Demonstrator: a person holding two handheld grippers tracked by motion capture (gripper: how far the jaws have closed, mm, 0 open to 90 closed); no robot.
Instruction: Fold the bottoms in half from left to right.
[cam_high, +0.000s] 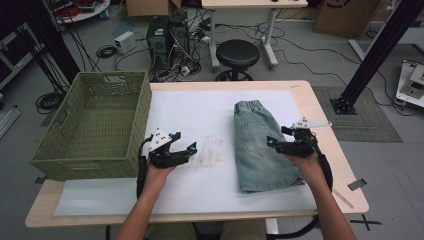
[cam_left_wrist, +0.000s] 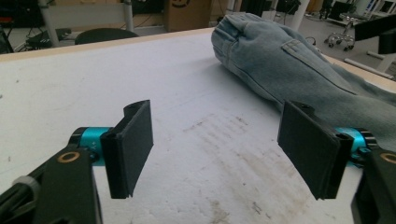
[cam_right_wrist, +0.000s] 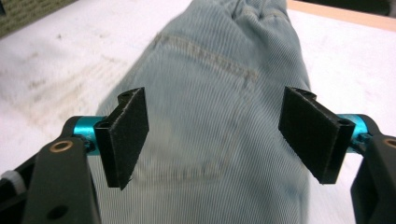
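While both hands sit low over the table, its white mat shows a brownish smudge mid-sheet. Room behind: black stool, PC towers, loose cables on grey floor. Green woven basket at table's left edge, nothing visible inside. Folded denim shorts lie flat right of centre. Left gripper jaws wide apart over bare mat, holding nothing. Right gripper jaws wide apart above the shorts' right edge, nothing clamped.
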